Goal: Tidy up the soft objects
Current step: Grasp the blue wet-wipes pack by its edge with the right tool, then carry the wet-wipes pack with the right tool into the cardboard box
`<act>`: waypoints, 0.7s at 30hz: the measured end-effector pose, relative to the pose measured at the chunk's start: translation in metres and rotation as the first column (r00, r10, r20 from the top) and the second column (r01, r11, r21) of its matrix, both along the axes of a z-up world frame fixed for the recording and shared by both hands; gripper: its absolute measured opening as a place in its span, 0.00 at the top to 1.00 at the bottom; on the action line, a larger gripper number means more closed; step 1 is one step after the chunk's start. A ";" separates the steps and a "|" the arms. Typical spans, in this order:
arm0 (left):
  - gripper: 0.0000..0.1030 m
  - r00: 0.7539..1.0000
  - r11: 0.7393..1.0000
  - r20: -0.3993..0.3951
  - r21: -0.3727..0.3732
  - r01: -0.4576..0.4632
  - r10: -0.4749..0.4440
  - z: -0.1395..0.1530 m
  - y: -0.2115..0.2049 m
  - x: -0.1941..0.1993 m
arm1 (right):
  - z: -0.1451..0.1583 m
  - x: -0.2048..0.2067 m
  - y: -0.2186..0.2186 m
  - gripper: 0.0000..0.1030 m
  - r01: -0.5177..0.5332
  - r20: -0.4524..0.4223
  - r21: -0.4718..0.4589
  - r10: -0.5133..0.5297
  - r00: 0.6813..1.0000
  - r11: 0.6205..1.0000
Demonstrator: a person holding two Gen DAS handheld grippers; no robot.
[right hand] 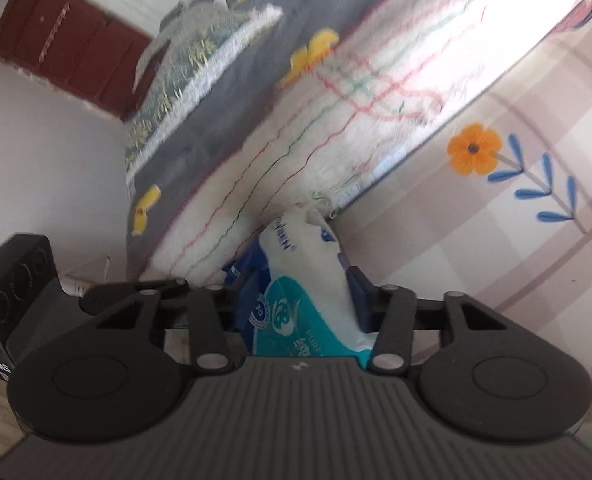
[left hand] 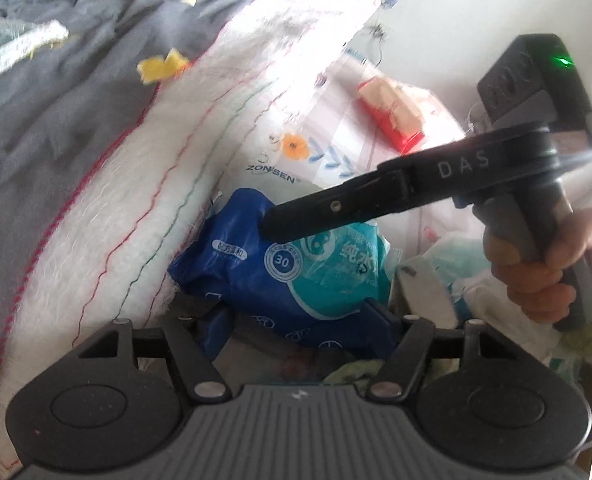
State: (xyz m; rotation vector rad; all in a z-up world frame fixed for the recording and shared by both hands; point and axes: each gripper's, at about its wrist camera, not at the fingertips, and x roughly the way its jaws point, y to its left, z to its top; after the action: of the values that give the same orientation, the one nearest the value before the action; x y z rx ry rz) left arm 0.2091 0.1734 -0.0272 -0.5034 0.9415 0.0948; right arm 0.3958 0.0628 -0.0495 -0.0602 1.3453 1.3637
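Observation:
A blue and teal wipes pack lies against a white woven sack. My left gripper has the pack's near end between its fingers, with both pads against it. My right gripper reaches in from the right, held by a hand, and its tip rests on the top of the pack. In the right wrist view the wipes pack stands pinched between the fingers of my right gripper. The left gripper's camera block shows at the lower left; its fingers are hidden there.
The white woven sack leans on a grey quilt with yellow shapes. A checked bag with an orange flower lies to the right, with a red packet on it. More pale soft packs sit by the hand. A brown door is behind.

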 end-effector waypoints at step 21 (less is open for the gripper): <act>0.32 0.941 0.996 0.337 0.089 -0.024 -0.008 0.102 -0.043 -0.063 | 0.144 -0.082 -0.085 0.64 0.184 0.247 0.202 -0.232 0.941 0.962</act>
State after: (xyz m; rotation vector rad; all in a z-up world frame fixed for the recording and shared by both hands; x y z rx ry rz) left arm 0.1464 0.1299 0.0749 -0.4214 0.5955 0.0566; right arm 0.3142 -0.0223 0.0941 0.0172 0.9715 1.2389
